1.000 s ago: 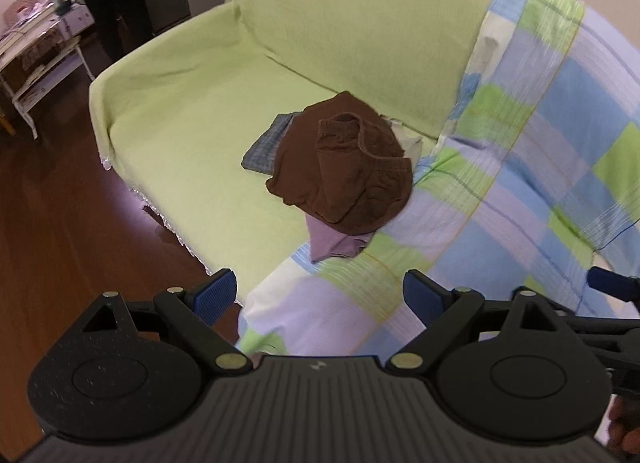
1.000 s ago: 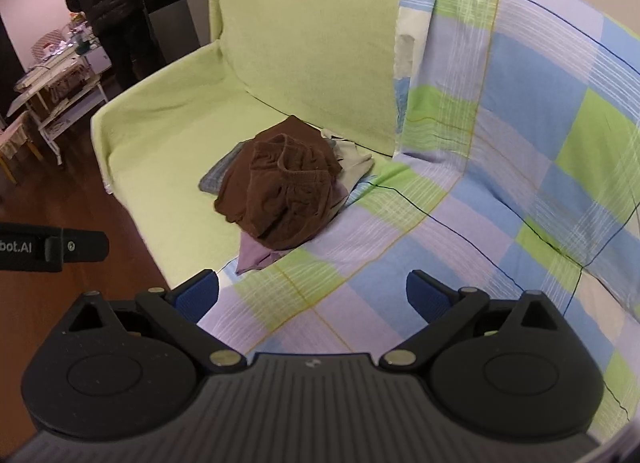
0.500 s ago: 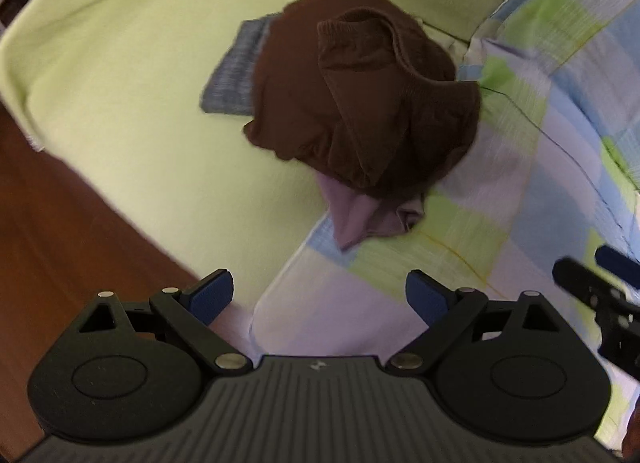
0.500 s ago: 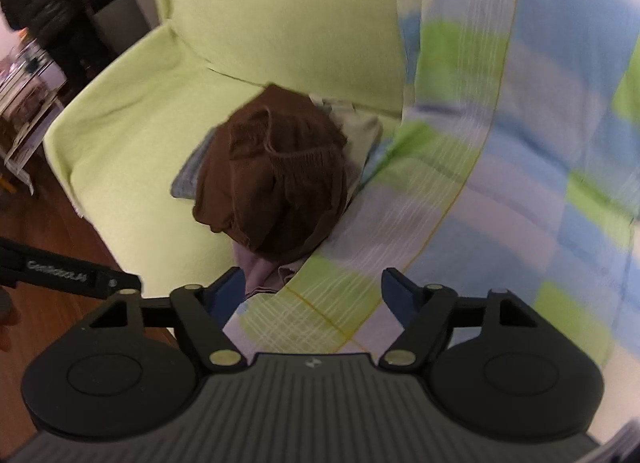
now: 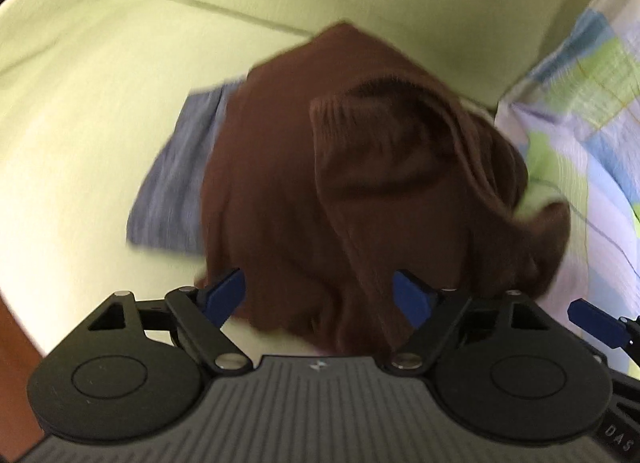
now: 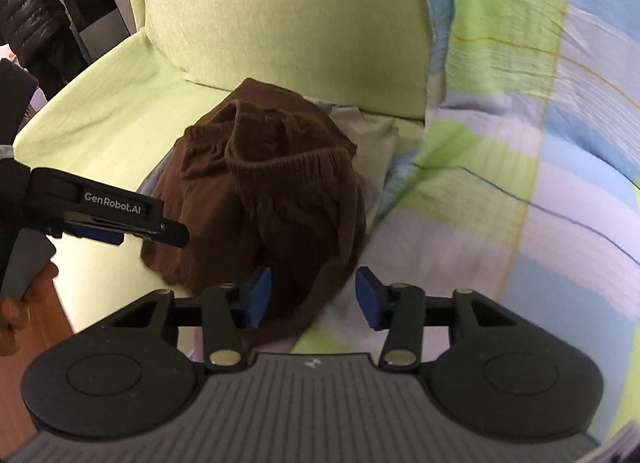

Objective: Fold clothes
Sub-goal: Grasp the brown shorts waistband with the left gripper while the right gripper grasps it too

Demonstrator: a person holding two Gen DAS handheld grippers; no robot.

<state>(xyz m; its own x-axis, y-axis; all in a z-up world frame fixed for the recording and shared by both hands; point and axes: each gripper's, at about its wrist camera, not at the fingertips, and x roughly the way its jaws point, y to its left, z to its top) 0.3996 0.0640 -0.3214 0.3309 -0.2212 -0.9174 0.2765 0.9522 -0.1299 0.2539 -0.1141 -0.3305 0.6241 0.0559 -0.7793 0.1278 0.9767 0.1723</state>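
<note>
Green sofa carrying checked blanket, brown garment heaped on seat. Left gripper jaws spread, closing over its near edge. Right gripper jaws closing around hem, not pressing yet.

Home living room, green-covered sofa (checked blanket)

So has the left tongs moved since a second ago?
Yes. The left tongs dropped in toward the crumpled brown knit garment on the light green sofa.
</note>
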